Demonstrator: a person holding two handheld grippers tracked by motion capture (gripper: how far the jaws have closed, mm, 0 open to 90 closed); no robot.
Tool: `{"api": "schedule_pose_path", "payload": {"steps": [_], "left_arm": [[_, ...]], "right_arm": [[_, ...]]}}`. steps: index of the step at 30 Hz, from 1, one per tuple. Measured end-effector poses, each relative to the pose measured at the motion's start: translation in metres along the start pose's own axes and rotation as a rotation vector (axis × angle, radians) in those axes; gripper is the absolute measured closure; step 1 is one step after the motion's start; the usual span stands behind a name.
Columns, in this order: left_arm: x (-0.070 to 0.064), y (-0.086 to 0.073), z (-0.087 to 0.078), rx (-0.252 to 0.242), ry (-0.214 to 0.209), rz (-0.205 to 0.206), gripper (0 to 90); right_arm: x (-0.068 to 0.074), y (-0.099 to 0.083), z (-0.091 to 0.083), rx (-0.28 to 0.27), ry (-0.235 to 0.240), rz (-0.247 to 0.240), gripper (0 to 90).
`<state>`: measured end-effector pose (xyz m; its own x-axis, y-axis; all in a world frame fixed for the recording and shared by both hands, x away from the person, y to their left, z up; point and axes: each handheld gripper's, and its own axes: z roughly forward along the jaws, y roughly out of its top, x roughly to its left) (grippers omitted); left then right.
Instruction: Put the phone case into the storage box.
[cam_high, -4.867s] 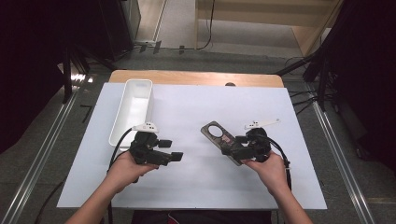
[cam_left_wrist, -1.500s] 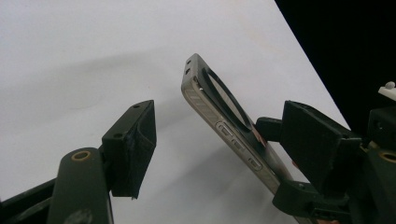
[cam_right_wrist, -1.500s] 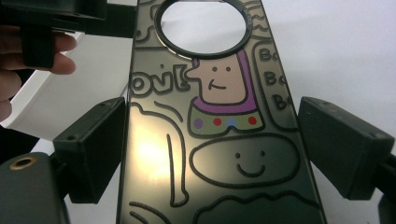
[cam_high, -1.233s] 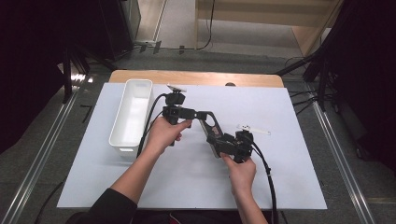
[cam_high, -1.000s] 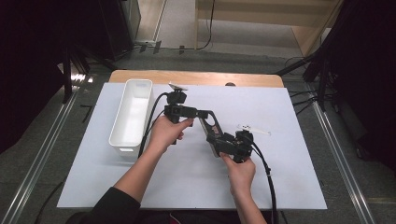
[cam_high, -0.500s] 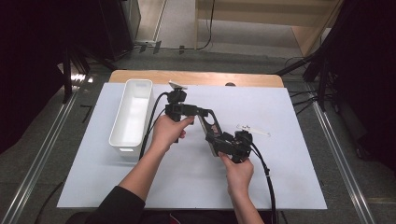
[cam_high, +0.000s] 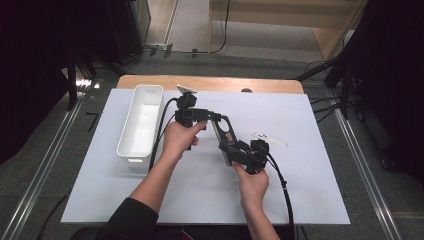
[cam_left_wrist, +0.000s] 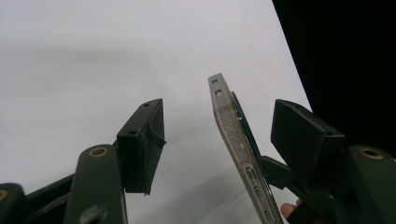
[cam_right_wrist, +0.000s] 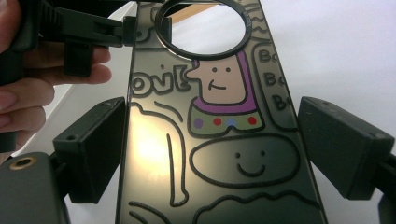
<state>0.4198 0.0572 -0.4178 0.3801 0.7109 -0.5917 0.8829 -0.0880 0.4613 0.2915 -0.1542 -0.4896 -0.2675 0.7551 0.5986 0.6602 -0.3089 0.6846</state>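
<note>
2 hand-held grippers (cam_high: 216, 118) (cam_high: 231, 149) hiding phone case (cam_high: 225, 134) edges

A white sheet (cam_high: 150, 200) covers most of a wooden table (cam_high: 210, 82), whose bare edge shows along the far side; grey carpeted floor (cam_high: 45, 170) surrounds it; metal rails (cam_high: 42, 165) run along the floor on both sides; pale wooden furniture (cam_high: 280, 15) stands beyond, lit brightly; dark equipment and black stands (cam_high: 350, 70) fill the shadowed corners; cables (cam_high: 320, 107) trail over the floor at right.
</note>
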Motion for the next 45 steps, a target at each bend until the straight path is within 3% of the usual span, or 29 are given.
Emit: {"api": "schedule_pose_path", "payload": {"steps": [14, 20, 33, 45], "left_arm": [[-0.002, 0.000, 0.006, -0.009, 0.018, -0.020, 41.2], [-0.007, -0.002, 0.006, -0.030, 0.022, 0.005, 46.8], [-0.009, -0.003, 0.011, -0.032, 0.023, -0.021, 53.2], [-0.008, -0.005, 0.011, -0.053, -0.006, -0.034, 62.4]], "right_arm": [[0.004, -0.003, 0.005, -0.026, -0.015, 0.010, 10.3], [0.006, -0.005, 0.005, -0.033, -0.020, 0.009, 10.3], [0.008, -0.008, 0.005, -0.040, -0.020, 0.011, 10.4], [0.008, -0.009, 0.005, -0.053, -0.029, 0.009, 10.3]]}}
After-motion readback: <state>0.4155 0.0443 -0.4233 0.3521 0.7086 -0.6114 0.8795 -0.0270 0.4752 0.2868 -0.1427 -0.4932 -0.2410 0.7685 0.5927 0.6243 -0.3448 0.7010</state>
